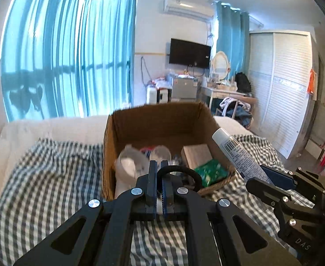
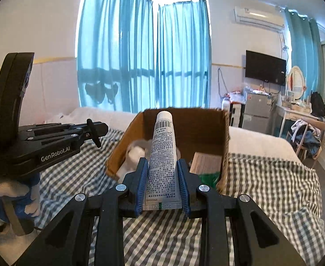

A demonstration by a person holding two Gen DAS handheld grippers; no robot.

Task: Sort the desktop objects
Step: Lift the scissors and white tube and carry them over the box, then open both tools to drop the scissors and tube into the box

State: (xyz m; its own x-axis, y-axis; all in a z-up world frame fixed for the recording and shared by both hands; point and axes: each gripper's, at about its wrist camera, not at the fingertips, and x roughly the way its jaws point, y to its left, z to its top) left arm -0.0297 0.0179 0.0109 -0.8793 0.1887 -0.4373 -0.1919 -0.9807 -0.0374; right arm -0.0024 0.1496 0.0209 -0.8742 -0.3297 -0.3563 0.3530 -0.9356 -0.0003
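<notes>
My left gripper (image 1: pixel 159 164) is shut on a black elastic loop (image 1: pixel 184 170) that curls out to the right of its blue pads. It hovers just before an open cardboard box (image 1: pixel 158 119). My right gripper (image 2: pixel 162 161) is shut on a white printed tube (image 2: pixel 163 155), cap end pointing toward the box (image 2: pixel 197 122). In the left wrist view the tube (image 1: pixel 240 153) slants up over the box's right corner, held by the right gripper (image 1: pixel 271 177). The right wrist view shows the left gripper (image 2: pixel 93 133) to its left, held by a gloved hand (image 2: pixel 13 190).
The box holds a clear plastic container (image 1: pixel 129 164), a tan carton (image 1: pixel 195 155) and a green packet (image 1: pixel 209 173). A wicker rim (image 1: pixel 220 184) shows at its near right corner. Grey checked cloth (image 2: pixel 262 177) covers the surface, with white bedding (image 1: pixel 51 128) behind.
</notes>
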